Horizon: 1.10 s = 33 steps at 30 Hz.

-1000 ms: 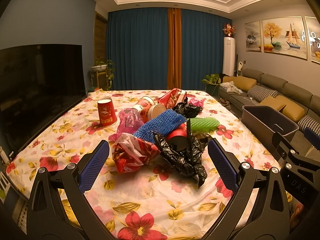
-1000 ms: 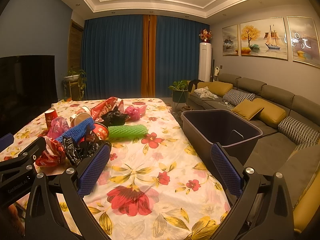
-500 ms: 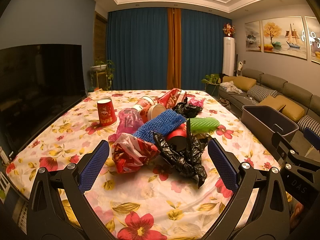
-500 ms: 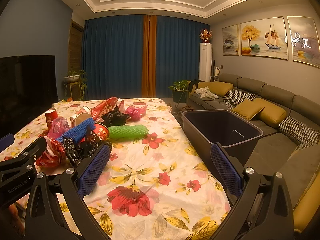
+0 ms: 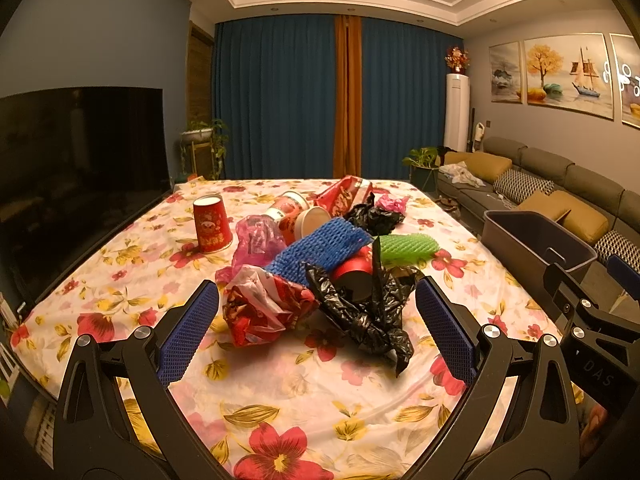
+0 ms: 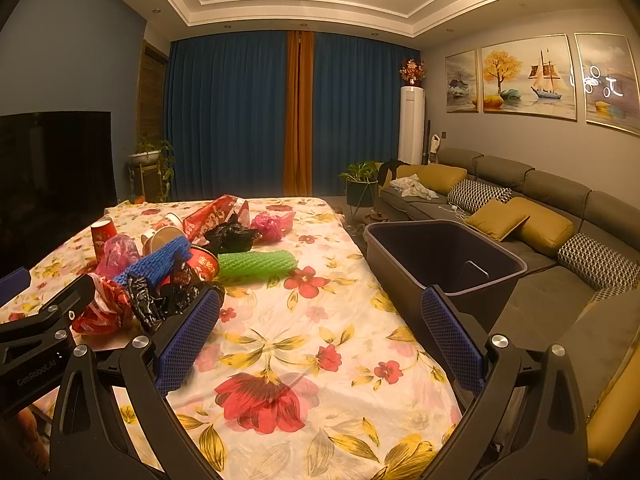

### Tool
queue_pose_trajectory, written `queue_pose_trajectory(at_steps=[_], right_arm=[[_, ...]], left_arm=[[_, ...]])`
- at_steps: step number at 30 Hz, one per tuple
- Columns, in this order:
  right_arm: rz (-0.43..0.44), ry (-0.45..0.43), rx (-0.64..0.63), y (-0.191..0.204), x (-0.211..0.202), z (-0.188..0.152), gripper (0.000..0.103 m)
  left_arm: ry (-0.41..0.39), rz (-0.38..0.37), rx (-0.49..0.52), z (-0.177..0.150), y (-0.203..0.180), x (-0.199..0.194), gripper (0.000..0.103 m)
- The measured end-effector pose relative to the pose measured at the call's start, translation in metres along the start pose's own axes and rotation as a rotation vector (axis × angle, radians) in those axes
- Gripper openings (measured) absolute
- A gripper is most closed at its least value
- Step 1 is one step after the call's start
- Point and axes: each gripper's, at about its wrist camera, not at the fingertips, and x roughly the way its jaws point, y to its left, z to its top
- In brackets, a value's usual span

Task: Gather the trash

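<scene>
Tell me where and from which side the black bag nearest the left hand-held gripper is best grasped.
Probably the upright twisted peak of the black bag, taken from above: it stands narrow and free, unlike the crumpled body lying against the red bag. The left hand-held gripper is open.

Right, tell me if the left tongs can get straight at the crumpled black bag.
Probably yes. The left tongs are open, and the crumpled black bag lies just ahead between the fingers, at the pile's near edge, nothing before it. The red-and-white bag beside it could get caught too.

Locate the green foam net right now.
The green foam net lies on the floral table, on the pile's right edge beside the red cup, between the pile and the dark bin.
</scene>
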Motion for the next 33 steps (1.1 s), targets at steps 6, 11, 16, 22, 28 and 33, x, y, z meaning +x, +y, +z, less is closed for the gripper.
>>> queue_pose_trajectory(at_steps=[6,11,16,22,28,33], right_arm=[[0.002,0.000,0.003,0.003,0.000,0.002,0.098],[0.002,0.000,0.002,0.003,0.001,0.001,0.098],[0.003,0.000,0.003,0.003,0.002,0.001,0.098],[0.015,-0.001,0.004,0.007,0.008,-0.002,0.098],[0.057,0.018,0.004,0.018,0.027,-0.010,0.098],[0.130,0.040,-0.016,0.040,0.044,-0.014,0.097]], left_arm=[[0.002,-0.002,0.000,-0.001,0.000,0.001,0.097],[0.002,-0.001,0.001,-0.001,0.000,0.001,0.097],[0.003,-0.004,0.000,-0.001,0.001,0.002,0.095],[0.018,-0.020,-0.009,-0.007,0.007,0.012,0.086],[0.037,-0.012,-0.049,-0.009,0.025,0.022,0.078],[0.034,0.022,-0.069,-0.008,0.044,0.030,0.077]])
